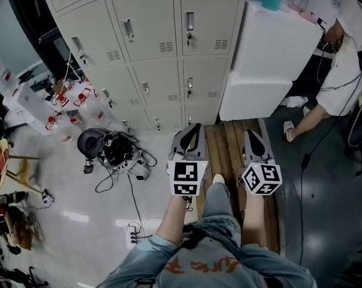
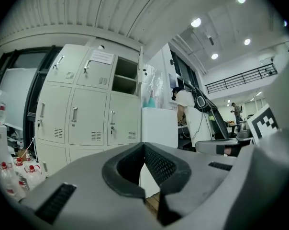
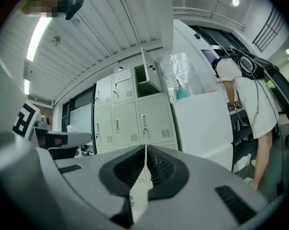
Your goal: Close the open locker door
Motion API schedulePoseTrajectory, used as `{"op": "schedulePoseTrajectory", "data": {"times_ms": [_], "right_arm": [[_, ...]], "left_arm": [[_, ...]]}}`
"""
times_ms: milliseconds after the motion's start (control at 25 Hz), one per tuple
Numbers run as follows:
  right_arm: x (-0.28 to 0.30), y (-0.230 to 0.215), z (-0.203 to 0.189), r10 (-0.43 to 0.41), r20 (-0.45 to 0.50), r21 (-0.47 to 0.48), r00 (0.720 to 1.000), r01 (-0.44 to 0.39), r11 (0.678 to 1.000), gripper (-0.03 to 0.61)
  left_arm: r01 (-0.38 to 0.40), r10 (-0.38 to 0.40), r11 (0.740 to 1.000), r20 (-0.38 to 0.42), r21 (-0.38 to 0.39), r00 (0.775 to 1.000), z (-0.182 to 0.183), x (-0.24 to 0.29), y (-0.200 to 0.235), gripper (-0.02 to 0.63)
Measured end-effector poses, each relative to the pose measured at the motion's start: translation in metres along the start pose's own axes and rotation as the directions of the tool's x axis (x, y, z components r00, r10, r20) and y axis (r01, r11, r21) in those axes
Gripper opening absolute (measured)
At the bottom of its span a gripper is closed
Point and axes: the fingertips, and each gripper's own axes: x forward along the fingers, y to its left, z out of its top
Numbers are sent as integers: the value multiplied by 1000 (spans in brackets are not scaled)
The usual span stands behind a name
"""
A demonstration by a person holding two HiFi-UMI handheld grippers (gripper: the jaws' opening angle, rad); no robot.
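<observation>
The open locker door (image 3: 152,72) belongs to the top row of the locker bank (image 1: 163,47), in its rightmost column. It swings out toward the right and its compartment (image 2: 126,75) shows one shelf inside. All other doors of the locker bank are shut.

Just right of the locker bank stands a tall white block (image 1: 271,59), touching or nearly touching its side, with teal bottles (image 3: 182,92) on top, under the open door. Farther right of the locker bank a person in white (image 1: 347,53) bends over a worktop.

In front of the locker bank wooden planks (image 1: 229,149) lie on the floor. Left of them a black headset with cables (image 1: 109,149) lies on the floor, and water bottles with red caps (image 1: 67,107) stand at the left foot of the locker bank.

The left hand-held gripper (image 1: 195,127) and the right hand-held gripper (image 1: 252,134) are both above the planks, well apart from the locker bank, pointing at it. Each has its jaws pressed together with nothing between them.
</observation>
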Motion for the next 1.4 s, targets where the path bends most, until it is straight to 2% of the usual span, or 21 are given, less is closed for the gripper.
{"op": "schedulePoseTrajectory", "data": {"times_ms": [160,320,480,680,960,1120,1400], "right_arm": [[30,-39,-5,-3,-9,28,1000,3,1000,32],[71,-80,5,1,5,39,1000,-1,999,32],[119,-114,45,44,20,5,999,-44,999,32],[181,-143,113,119,41,-33,992,-117,993,32],[239,-138,209,227,99,-62,969,-221,973,32],[261,-118,236,299,137,-92,944,-289,953,32],[286,-96,283,365,212,-153,906,-339,928,32]], "left_arm": [[3,-2,1000,-19,15,1000,-3,48,-9,21],[2,-2,999,-10,38,1000,10,101,-13,21],[-15,13,999,28,44,1000,49,162,-19,21],[-49,46,998,71,43,996,108,228,-25,21],[-124,117,991,115,53,986,201,268,-15,21],[-164,154,985,150,60,977,230,282,-3,21],[-159,139,984,219,75,966,273,296,5,21]]}}
